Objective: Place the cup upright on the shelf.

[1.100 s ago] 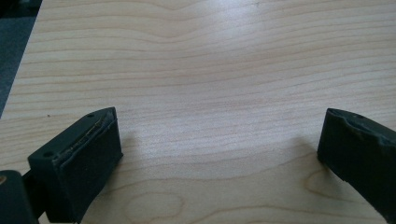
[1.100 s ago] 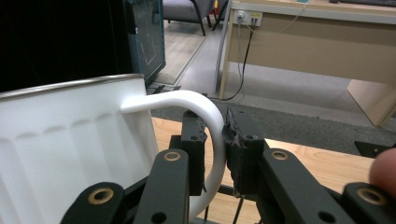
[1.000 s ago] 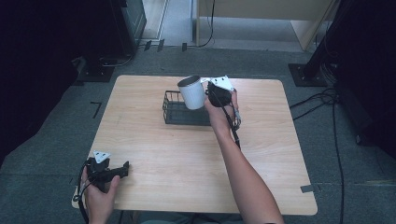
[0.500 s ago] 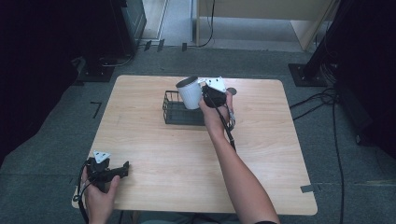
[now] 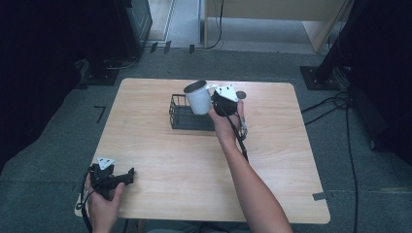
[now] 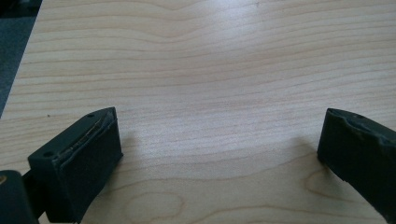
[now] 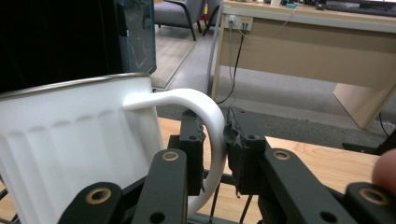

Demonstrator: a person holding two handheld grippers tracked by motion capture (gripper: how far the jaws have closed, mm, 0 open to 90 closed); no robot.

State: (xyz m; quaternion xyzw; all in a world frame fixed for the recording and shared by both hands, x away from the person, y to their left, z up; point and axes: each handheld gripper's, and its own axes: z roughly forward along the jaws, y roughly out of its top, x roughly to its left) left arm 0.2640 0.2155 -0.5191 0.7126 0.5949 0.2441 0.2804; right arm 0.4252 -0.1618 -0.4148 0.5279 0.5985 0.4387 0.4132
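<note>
at centre top of the high view, the right gripper (image 5: 217, 103) pinches a white mug (image 5: 198, 97) by its handle above a wire basket (image 5: 180, 116), likely lowering next; the left gripper (image 5: 127, 175), jaws wide, rests empty lower left.

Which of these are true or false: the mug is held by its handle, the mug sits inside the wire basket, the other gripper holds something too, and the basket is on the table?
1. The right gripper holds the white mug by its handle. True: the jaws are clamped on the handle.
2. The mug sits inside the black wire basket. False: it is held in the air above the basket's far right part.
3. The left gripper holds something too. False: its jaws stand wide apart with only bare wood between them.
4. The basket stands on the wooden table. True.
</note>
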